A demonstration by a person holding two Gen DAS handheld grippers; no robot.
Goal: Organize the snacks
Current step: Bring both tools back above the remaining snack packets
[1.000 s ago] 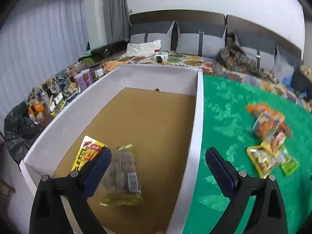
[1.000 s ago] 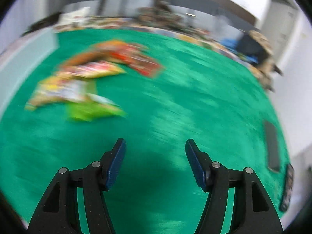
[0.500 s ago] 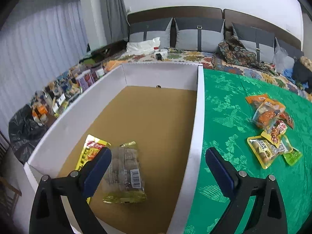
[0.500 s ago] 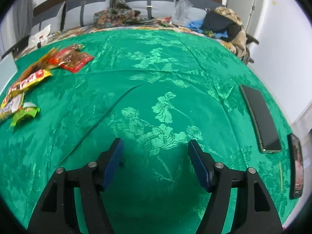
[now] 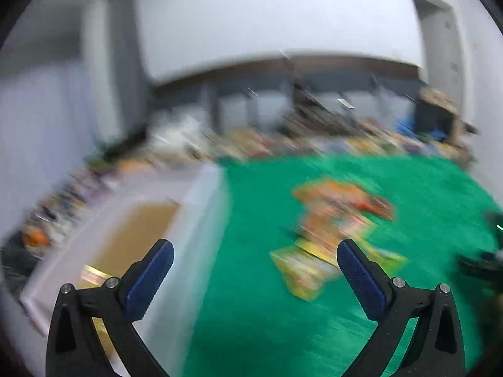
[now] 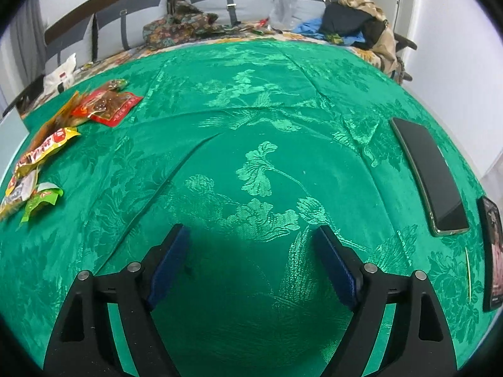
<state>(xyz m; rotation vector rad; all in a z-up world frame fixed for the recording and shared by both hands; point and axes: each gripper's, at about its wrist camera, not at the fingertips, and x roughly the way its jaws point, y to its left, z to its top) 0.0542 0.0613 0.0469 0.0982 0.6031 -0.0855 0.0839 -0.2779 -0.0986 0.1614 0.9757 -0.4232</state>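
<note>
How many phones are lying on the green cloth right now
2. One phone lies face up at the right side of the green cloth, seen from the right wrist. A second phone sits at the cloth's far right edge, partly cut off by the view.

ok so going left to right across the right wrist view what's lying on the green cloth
small green snack packet → yellow snack packet with red lettering → red snack packet → bare stretch of green patterned cloth → large black phone lying flat → second dark phone at the right edge
</note>
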